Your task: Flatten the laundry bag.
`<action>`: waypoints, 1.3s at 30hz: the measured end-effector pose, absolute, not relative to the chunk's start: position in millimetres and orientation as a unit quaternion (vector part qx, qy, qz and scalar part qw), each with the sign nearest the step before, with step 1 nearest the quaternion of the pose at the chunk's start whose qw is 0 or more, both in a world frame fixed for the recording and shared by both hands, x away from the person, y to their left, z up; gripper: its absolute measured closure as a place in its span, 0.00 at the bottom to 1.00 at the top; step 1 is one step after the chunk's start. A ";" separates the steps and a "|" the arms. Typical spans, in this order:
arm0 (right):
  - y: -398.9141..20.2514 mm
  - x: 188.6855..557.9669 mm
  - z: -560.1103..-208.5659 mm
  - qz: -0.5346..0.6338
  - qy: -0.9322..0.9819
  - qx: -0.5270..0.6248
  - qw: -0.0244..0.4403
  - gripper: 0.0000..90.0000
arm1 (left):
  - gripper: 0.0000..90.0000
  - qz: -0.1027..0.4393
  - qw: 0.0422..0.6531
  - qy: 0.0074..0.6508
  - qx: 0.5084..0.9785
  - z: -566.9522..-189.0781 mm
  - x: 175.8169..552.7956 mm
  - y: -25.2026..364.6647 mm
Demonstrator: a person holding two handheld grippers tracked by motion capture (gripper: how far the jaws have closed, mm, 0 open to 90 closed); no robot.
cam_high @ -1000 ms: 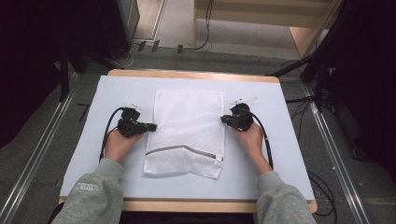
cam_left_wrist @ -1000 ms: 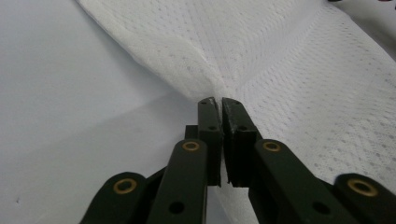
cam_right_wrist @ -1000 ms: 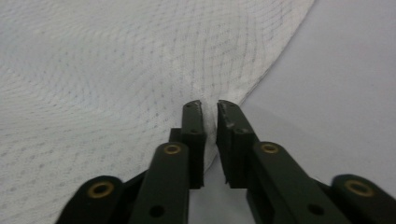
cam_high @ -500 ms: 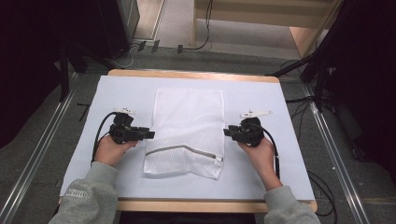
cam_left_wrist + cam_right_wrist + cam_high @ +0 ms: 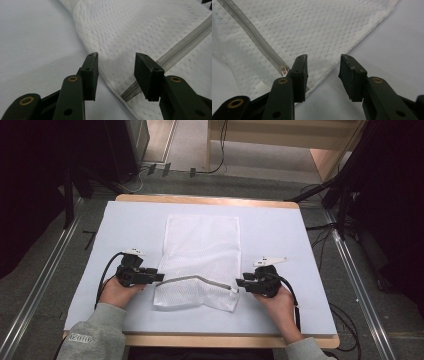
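A wooden table with a light brown edge carries a big pale blue sheet that covers almost its whole top. A white mesh bag with a grey zipper lies flat on the sheet, near the middle.

A pale-topped wooden table stands on grey floor between metal rails.

White mesh bag, grey zipper, pale blue table cover.
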State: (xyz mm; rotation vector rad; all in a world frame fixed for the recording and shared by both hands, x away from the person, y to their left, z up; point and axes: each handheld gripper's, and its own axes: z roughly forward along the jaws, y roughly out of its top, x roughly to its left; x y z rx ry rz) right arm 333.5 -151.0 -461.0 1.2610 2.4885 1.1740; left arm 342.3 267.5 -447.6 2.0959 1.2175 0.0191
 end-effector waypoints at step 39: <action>-155.0 340.0 -460.3 0.380 0.827 0.413 0.036 0.91 | 0.85 -0.027 0.379 0.474 0.795 -442.0 346.2 278.3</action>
